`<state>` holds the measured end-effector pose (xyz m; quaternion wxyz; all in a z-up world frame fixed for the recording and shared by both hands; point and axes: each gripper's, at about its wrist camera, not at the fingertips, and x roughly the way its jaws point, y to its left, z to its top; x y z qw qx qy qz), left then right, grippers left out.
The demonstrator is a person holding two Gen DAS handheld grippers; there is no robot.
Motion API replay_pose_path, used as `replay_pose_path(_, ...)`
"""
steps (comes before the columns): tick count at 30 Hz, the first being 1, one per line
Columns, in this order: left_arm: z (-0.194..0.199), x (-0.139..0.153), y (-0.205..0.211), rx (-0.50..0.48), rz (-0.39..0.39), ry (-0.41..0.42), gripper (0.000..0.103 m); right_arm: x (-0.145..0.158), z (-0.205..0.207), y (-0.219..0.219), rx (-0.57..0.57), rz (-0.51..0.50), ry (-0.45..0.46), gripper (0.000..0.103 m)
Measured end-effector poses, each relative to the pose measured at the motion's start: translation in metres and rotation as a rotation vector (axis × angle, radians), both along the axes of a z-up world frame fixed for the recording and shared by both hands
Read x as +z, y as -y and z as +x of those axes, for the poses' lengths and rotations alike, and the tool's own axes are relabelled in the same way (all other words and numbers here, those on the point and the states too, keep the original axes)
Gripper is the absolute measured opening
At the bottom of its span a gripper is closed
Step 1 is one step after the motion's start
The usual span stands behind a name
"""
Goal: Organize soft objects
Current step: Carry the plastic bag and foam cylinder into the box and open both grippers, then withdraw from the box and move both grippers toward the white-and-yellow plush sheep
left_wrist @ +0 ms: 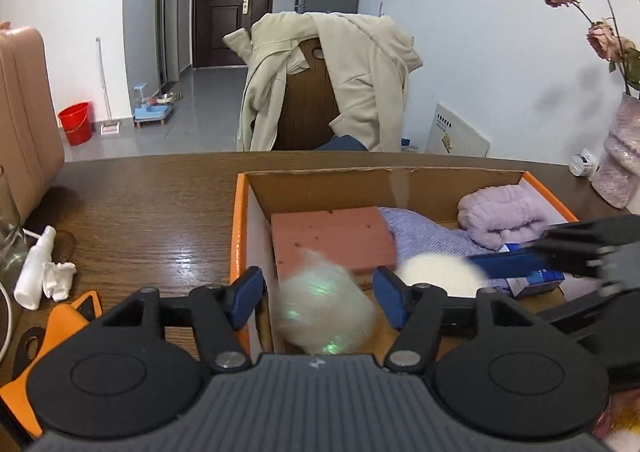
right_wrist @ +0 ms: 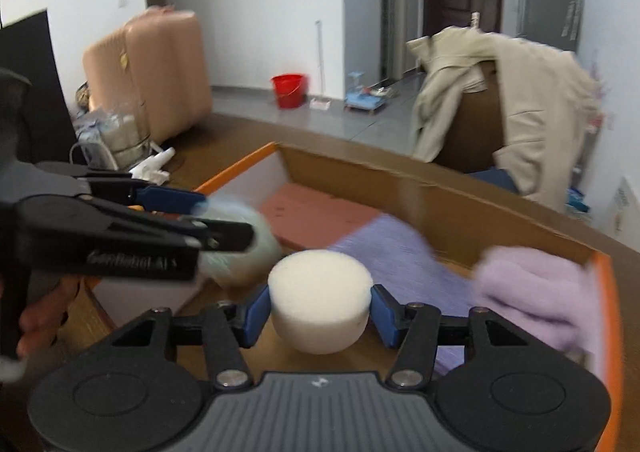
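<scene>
Left gripper [left_wrist: 320, 298]: blue-padded fingers spread wide apart above the near left corner of the orange-edged cardboard box [left_wrist: 239, 228]. A blurred, translucent whitish wad of fibre with green glints [left_wrist: 326, 316] sits between the pads, touching neither. Whether it rests on the box floor cannot be told.

Right gripper [right_wrist: 318, 310]: both blue pads [right_wrist: 256, 316] press against the sides of the round white foam puck [right_wrist: 319, 300], which is clamped upright with its flat face up, over the near part of the box interior. In the left wrist view the same puck [left_wrist: 440, 272] appears blurred at the tip of the right gripper [left_wrist: 492, 266], just right of the fibre wad.

Box contents:
- Flat pink sponge slab with small holes [left_wrist: 334, 240], lying at the back left, against the left wall
- Lilac ribbed cloth [left_wrist: 432, 238], spread across the middle, one edge beside the slab
- Rolled pale lilac fluffy towel [left_wrist: 502, 214], in the back right corner, on the cloth

The box stands on the dark wooden table [left_wrist: 140, 208]. Left of the box on the table lie a white spray bottle [left_wrist: 36, 268] and a crumpled white tissue [left_wrist: 58, 280], touching each other. Behind the table, a beige jacket [left_wrist: 360, 80] hangs over a brown chair back
</scene>
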<state>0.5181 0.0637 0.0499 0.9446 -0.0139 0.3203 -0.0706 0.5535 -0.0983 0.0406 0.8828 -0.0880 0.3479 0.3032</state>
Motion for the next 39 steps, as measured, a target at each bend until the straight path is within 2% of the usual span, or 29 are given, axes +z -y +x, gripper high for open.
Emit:
replay_pose_path(1,-0.002,0.002,-0.002,-0.006,-0.006,0.009,0.067,-0.003,0.001,-0.01,0.02,-0.01,-0.002,0.07)
replay_pose_path(2,-0.005,0.005,-0.004,-0.007,-0.014,0.016,0.067,-0.005,0.0,-0.018,0.032,-0.018,0.004,0.072)
replay_pose_path(5,-0.013,0.016,-0.009,0.018,-0.003,0.041,0.072,-0.006,-0.002,-0.024,0.016,-0.055,0.043,0.073)
replay_pose_path(8,-0.029,0.034,-0.016,0.046,-0.006,0.075,0.072,0.012,-0.015,-0.014,0.011,-0.051,0.088,0.073)
replay_pose_path(11,-0.055,0.061,-0.019,0.054,-0.009,0.134,0.077,0.043,-0.029,0.013,-0.015,-0.013,0.148,0.074)
replay_pose_path(16,-0.126,0.104,-0.008,0.05,0.008,0.25,0.083,0.098,-0.076,0.068,-0.062,0.044,0.267,0.081)
replay_pose_path(21,-0.201,0.121,0.018,0.048,0.02,0.322,0.09,0.121,-0.138,0.119,-0.072,0.081,0.323,0.083)
replay_pose_path(23,-0.232,0.12,0.03,0.043,0.017,0.352,0.096,0.121,-0.165,0.135,-0.068,0.096,0.331,0.084)
replay_pose_path(29,-0.308,0.09,0.066,0.048,-0.07,0.351,0.097,0.095,-0.245,0.177,-0.062,0.125,0.317,0.085)
replay_pose_path(34,-0.336,0.051,0.093,0.042,-0.124,0.263,0.098,0.059,-0.292,0.196,-0.091,0.141,0.255,0.085)
replay_pose_path(39,-0.335,0.029,0.104,0.032,-0.111,0.191,0.098,0.027,-0.312,0.207,-0.112,0.201,0.15,0.085)
